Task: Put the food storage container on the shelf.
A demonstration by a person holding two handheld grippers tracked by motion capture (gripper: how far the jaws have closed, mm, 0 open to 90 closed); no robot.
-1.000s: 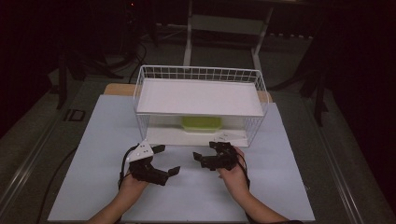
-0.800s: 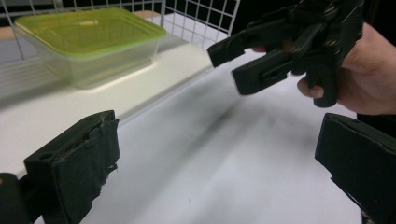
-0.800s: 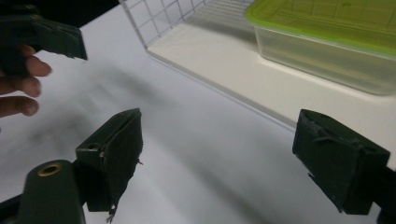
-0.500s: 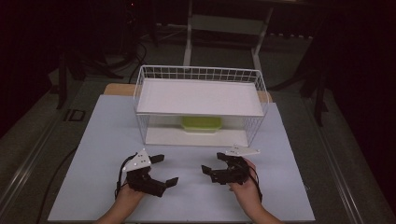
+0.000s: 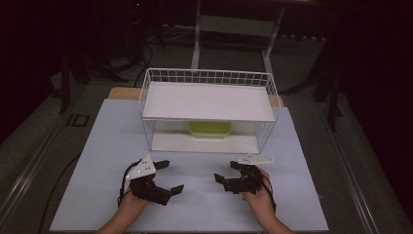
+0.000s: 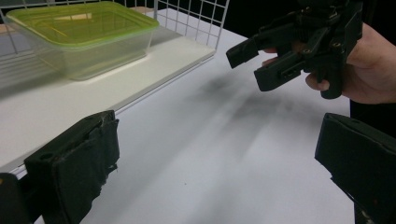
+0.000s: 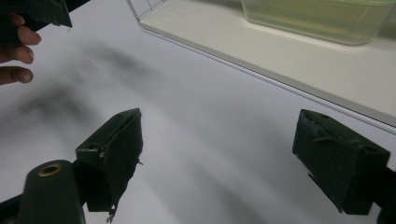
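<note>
Near the table's [image 5: 97,146] front edge, the left gripper [image 5: 168,176] and right gripper [image 5: 227,171] have drawn back from the wire basket [image 5: 272,92], both with jaws apart and holding nothing. The left gripper view brings out the green-lidded container [image 6: 81,35] as clear-walled, seemingly empty, sitting on the basket's lower shelf [image 5: 170,142] toward the back.

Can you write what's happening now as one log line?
left gripper: open, empty | right gripper: open, empty | green-lidded container: on wire rack's lower shelf, untouched
</note>
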